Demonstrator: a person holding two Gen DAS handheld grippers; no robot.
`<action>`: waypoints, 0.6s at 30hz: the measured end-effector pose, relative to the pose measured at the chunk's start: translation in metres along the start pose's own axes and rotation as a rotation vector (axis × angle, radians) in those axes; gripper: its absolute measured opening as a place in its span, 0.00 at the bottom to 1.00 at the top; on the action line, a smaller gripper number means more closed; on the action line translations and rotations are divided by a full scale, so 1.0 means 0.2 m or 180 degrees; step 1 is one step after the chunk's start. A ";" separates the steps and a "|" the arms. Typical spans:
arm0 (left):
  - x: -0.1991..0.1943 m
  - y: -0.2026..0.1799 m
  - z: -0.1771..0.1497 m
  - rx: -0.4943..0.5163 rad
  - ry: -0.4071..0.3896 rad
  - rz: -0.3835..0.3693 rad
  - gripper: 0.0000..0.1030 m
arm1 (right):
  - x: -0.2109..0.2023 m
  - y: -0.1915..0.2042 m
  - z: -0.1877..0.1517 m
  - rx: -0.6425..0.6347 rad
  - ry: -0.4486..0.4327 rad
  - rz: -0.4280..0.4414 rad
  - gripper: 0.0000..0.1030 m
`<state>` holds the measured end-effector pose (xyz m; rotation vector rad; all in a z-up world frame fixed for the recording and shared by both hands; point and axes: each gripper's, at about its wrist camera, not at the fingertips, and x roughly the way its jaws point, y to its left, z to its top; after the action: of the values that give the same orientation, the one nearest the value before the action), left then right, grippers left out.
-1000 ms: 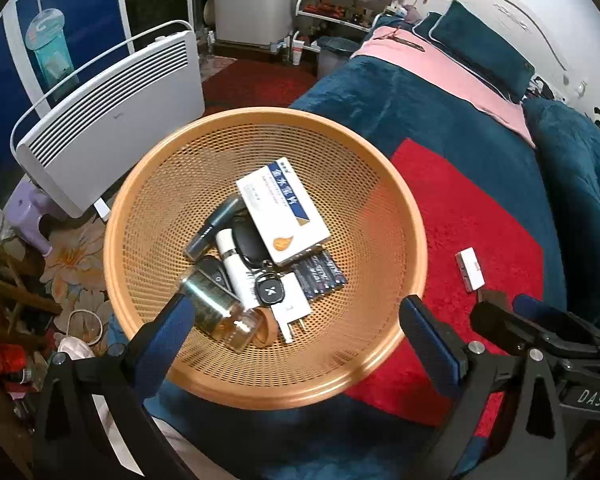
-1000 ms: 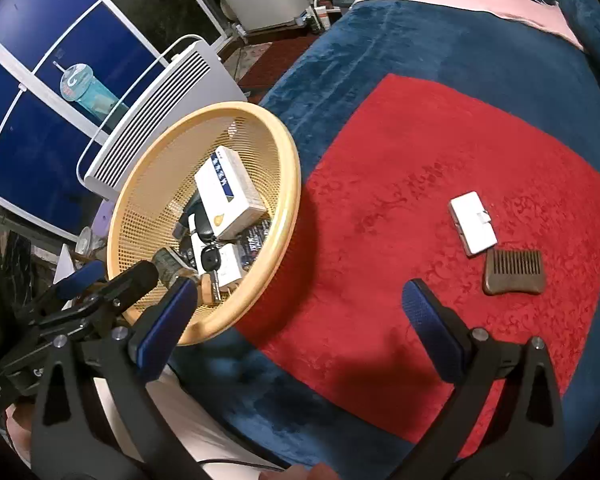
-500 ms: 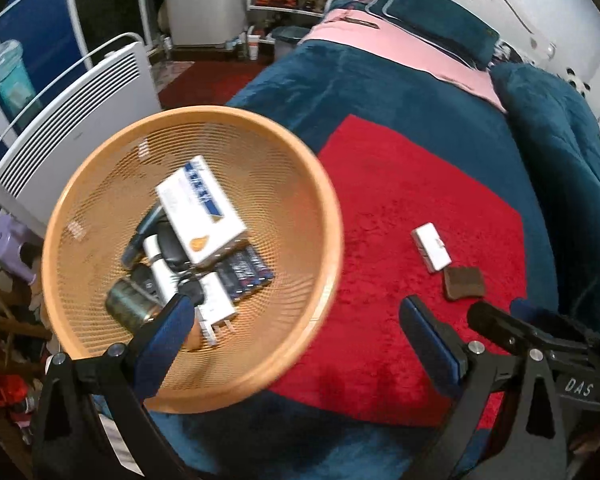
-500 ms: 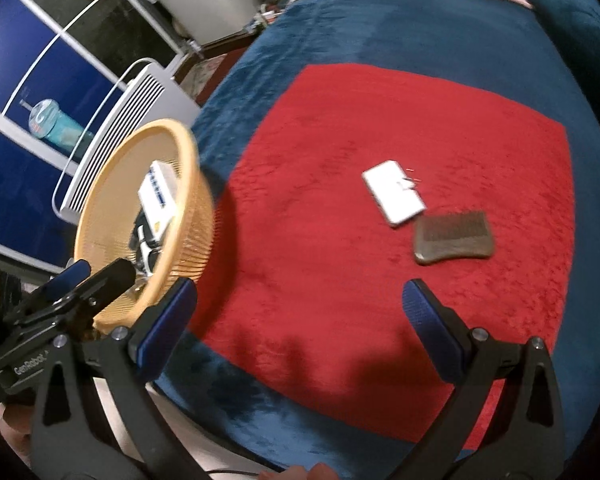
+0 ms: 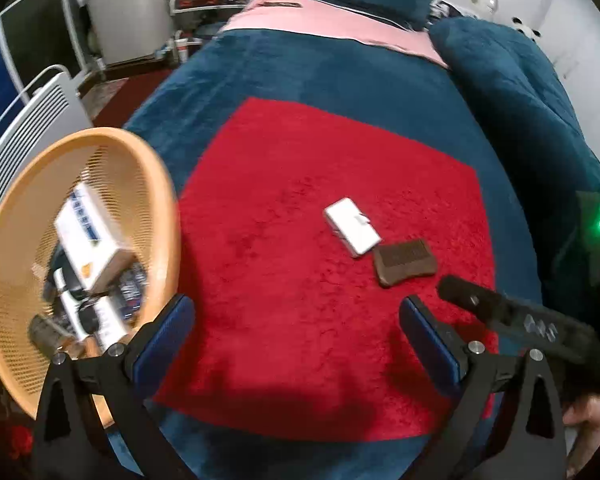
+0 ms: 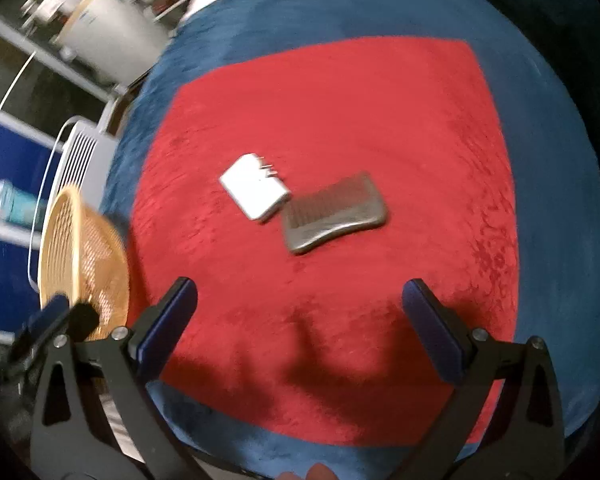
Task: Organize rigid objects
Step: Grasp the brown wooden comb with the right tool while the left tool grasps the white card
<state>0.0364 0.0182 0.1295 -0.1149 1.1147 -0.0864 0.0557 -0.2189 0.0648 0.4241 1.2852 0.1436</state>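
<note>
The fingers [image 5: 168, 332] of the left gripper [image 5: 296, 328] stood wide apart, holding nothing, above the red cloth [image 5: 300, 280] on the bed [image 5: 340, 68]. The right gripper [image 6: 300, 316] was likewise spread and empty over the same cloth. A white charger [image 6: 254, 191] lay flat near the cloth's middle, with a dark wooden comb [image 6: 334, 212] just beside it. At the bed's left edge sat an orange basket [image 5: 156, 184], holding a white box [image 5: 90, 248] and other small items, blurred.
</note>
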 end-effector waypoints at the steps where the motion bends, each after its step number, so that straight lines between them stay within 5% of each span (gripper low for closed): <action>1: 0.02 -0.01 0.00 0.0022 0.0018 -0.0017 0.99 | 0.02 -0.04 0.01 0.0124 0.0017 0.0016 1.00; 6: 0.10 -0.04 -0.05 0.0067 0.0145 -0.0042 0.99 | 0.20 -0.18 0.09 0.0869 0.0158 0.0179 0.96; 8: 0.12 -0.05 -0.07 0.0081 0.0190 -0.0030 0.99 | 0.28 -0.20 0.12 0.1063 0.0277 0.0200 0.75; 9: 0.13 -0.04 -0.08 0.0090 0.0207 -0.0032 0.99 | 0.32 -0.21 0.14 0.1174 0.0355 0.0230 0.72; 18: 0.18 -0.01 -0.09 0.0044 0.0228 -0.0081 0.99 | 0.47 -0.19 0.26 0.1704 0.0316 0.0034 0.73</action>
<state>0.0356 0.0105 0.0908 -0.1145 1.1842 -0.1215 0.1267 -0.2333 -0.0220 0.8893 1.4145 -0.1790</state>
